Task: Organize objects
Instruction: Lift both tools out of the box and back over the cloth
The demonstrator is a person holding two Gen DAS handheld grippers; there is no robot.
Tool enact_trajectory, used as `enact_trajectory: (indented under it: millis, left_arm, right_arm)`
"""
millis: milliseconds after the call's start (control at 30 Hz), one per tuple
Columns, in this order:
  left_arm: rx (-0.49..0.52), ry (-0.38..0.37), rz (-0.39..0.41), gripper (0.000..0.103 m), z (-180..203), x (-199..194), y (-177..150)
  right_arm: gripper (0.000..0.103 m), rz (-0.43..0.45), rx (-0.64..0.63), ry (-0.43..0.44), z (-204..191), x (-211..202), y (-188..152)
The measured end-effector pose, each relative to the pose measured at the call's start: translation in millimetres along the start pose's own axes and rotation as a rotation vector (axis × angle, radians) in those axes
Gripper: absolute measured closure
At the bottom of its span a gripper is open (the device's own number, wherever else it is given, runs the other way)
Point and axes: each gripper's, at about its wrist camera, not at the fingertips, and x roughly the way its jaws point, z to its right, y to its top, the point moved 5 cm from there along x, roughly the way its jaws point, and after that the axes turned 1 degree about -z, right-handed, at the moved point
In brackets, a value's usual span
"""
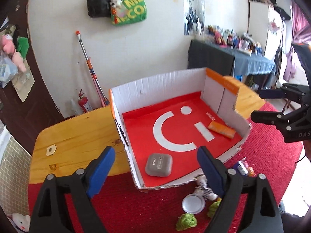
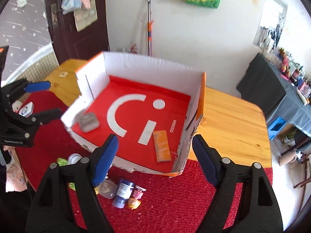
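A white cardboard box (image 1: 161,81) (image 2: 155,66) with a red floor stands on the wooden table. In it lie a grey rounded case (image 1: 159,164) (image 2: 89,123) and an orange packet (image 1: 221,129) (image 2: 161,146). My left gripper (image 1: 155,155) hovers above the box's near left corner, open, with nothing between its blue pads. My right gripper (image 2: 155,145) hangs over the box's near right side, also open and empty. Each gripper shows at the edge of the other's view: the right gripper (image 1: 266,104), the left gripper (image 2: 52,99).
On the red mat (image 2: 175,198) in front of the box lie a blue-capped bottle (image 2: 123,192), a small doll head (image 2: 133,203), green leafy toys (image 1: 186,222), a round metal lid (image 1: 193,203) and a striped plush (image 1: 204,186). Bare wooden table (image 2: 233,120) extends right of the box.
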Motion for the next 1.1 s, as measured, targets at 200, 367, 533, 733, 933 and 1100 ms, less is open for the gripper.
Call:
enact_trajectory:
  millis: [200,367,533,733,933,1100]
  left_arm:
    - [-0.057,0.04,0.085,0.011,1,-24,-11]
    - [-0.103,0.059,0.159,0.006,4,-44,-24]
    - [-0.12,0.092,0.209,0.003,10,-59,-42]
    - [-0.18,0.106,0.203,0.0,14,-57,-73]
    - [-0.218,0.097,0.127,0.0,17,-35,-104]
    - [-0.245,0.077,0.049,0.0,17,-13,-124]
  right_arm:
    - [0.02,0.091,0.004,-0.01,-8,-40,-7]
    - [0.018,0.15,0.021,-0.003,-14,-60,-23]
    - [0.011,0.185,0.045,0.007,-19,-68,-41]
    - [0.007,0.227,0.09,-0.033,-25,-62,-69]
    - [0.007,0.18,0.171,-0.031,-20,-29,-95]
    - [0.007,0.119,0.244,-0.029,-8,-3,-114]
